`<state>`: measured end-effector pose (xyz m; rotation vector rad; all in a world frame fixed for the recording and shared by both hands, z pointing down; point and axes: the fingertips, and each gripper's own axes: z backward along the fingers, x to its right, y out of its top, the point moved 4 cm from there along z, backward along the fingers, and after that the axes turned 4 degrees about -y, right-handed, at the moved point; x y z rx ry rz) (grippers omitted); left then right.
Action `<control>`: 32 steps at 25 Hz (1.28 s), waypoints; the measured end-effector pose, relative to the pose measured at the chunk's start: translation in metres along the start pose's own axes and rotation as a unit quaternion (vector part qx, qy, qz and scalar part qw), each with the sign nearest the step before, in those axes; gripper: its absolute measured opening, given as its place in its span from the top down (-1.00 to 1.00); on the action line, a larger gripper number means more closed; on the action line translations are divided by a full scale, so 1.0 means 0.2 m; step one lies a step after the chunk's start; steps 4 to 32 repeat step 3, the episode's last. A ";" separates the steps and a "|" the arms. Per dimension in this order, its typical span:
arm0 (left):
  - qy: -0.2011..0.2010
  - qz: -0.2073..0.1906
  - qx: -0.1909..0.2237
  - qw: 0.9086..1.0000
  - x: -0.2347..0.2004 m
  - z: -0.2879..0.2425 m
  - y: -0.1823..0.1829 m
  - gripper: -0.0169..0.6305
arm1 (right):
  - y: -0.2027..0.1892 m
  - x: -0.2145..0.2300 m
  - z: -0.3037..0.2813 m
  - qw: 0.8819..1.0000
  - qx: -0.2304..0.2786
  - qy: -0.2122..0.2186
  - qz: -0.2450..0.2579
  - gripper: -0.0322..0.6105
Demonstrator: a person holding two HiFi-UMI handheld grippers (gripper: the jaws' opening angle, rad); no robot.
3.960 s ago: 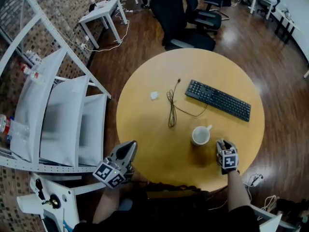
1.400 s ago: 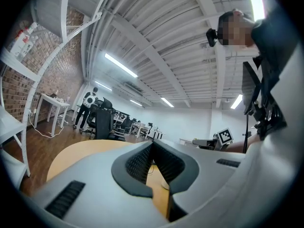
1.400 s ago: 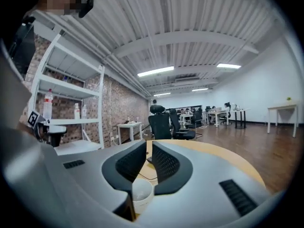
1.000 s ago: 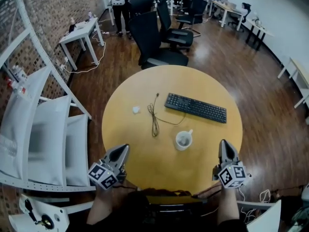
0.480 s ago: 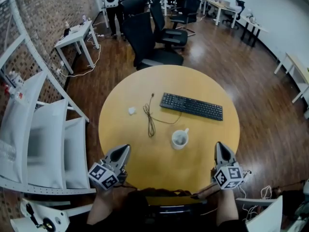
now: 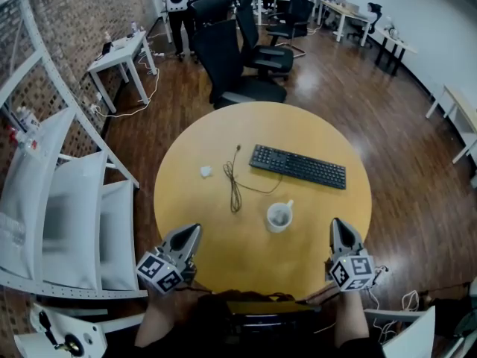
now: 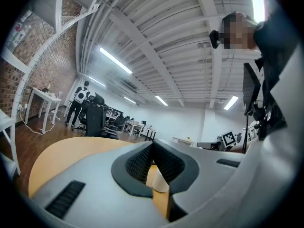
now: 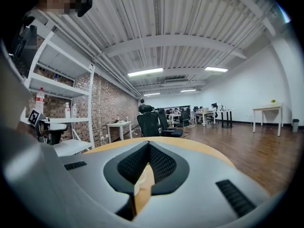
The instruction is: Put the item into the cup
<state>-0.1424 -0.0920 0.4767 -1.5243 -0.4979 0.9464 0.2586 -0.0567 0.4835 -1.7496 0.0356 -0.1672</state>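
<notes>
Cup [image 6: 279, 217] stands clear between left claw [image 6: 194, 230] and right claw [image 6: 337, 224] (both closed, empty) near table [image 6: 216, 136] edge.

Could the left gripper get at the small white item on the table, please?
Probably yes: only bare tabletop lies between the left gripper and the small white item; its jaws are shut, though.

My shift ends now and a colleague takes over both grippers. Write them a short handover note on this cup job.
Left gripper: shut, empty, at the near edge of the table.
Right gripper: shut, empty, right of the cup.
Cup: upright, in front of the keyboard; contents cannot be made out.
Small white item: on the table left of the cable, apart from the cup.
Done: unclear.
Left: probably pick up that item and drop it into the cup.
</notes>
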 end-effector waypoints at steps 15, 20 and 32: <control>0.005 0.002 -0.002 1.000 -0.01 0.01 0.00 0.97 | 0.02 -0.01 -0.01 1.000 0.003 0.002 0.002 0.88; 0.005 0.002 -0.002 1.000 -0.01 0.01 0.00 0.97 | 0.02 -0.01 -0.01 1.000 0.003 0.002 0.002 0.88; 0.005 0.002 -0.002 1.000 -0.01 0.01 0.00 0.97 | 0.02 -0.01 -0.01 1.000 0.003 0.002 0.002 0.88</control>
